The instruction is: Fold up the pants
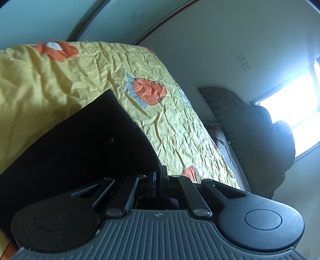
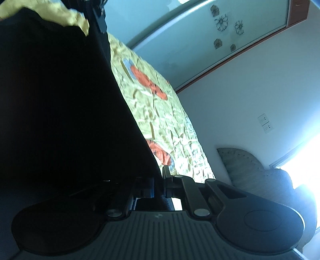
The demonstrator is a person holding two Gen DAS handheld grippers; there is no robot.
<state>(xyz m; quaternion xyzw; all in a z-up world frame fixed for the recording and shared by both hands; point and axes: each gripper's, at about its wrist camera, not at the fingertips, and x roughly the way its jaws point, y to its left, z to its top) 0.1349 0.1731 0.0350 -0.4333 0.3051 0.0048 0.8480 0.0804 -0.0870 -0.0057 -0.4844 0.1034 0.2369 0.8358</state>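
The black pants [image 1: 84, 140] lie on a yellow bedspread with orange carrot prints [image 1: 160, 112]. My left gripper [image 1: 159, 180] is shut, its jaws pinching the near edge of the pants. In the right wrist view the pants [image 2: 60, 110] fill the left half as a dark sheet lifted off the bedspread [image 2: 160, 120]. My right gripper [image 2: 158, 188] is shut on the pants' edge, the cloth running up from between the jaws. The other gripper [image 2: 99, 18] shows at the top, holding the same edge.
A white wall with sockets [image 1: 245, 63] stands to the right. A grey padded headboard [image 1: 226, 108] and dark bedding [image 1: 266, 140] lie by a bright window [image 1: 296, 104]. A wardrobe door with flower prints [image 2: 222, 26] stands behind the bed.
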